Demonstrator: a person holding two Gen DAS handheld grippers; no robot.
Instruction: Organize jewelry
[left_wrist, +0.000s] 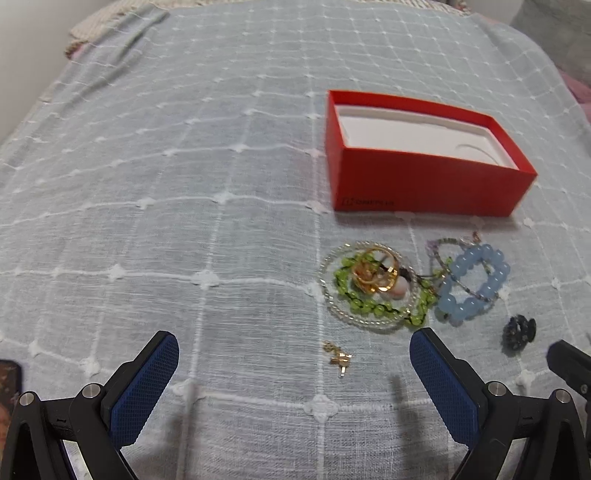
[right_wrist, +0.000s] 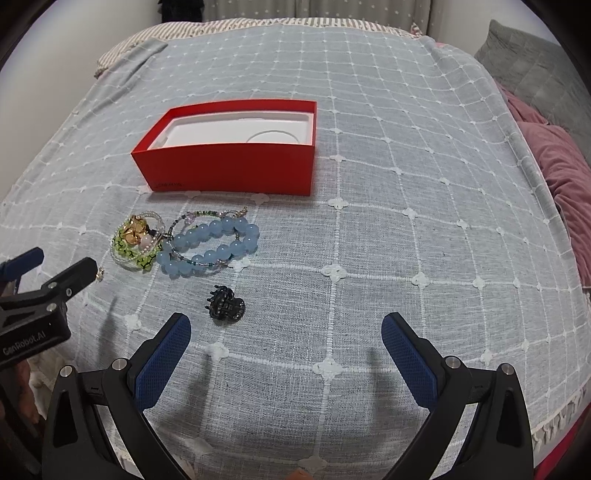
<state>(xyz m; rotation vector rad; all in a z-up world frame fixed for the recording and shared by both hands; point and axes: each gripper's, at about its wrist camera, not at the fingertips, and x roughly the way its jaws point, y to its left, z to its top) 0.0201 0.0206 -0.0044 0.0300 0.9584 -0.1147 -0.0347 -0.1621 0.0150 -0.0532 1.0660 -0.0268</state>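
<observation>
An open red box (left_wrist: 424, 181) (right_wrist: 229, 166) with a white insert lies on the bed. In front of it sits a jewelry pile: a green bead bracelet (left_wrist: 373, 308) (right_wrist: 133, 254) with gold rings (left_wrist: 373, 277) (right_wrist: 133, 229) on top, a clear bead strand, and a blue bead bracelet (left_wrist: 472, 284) (right_wrist: 210, 240). A small gold earring (left_wrist: 338, 358) lies apart, just ahead of my left gripper (left_wrist: 295, 350), which stands open and holds nothing. A black hair claw (left_wrist: 519, 330) (right_wrist: 225, 304) rests near the left finger of my right gripper (right_wrist: 286, 332), also open with nothing in it.
A light blue bedspread (right_wrist: 369, 184) with a white grid covers the bed. Pink and grey bedding (right_wrist: 561, 166) is bunched along the right side. The left gripper's body (right_wrist: 33, 306) shows at the left edge of the right wrist view.
</observation>
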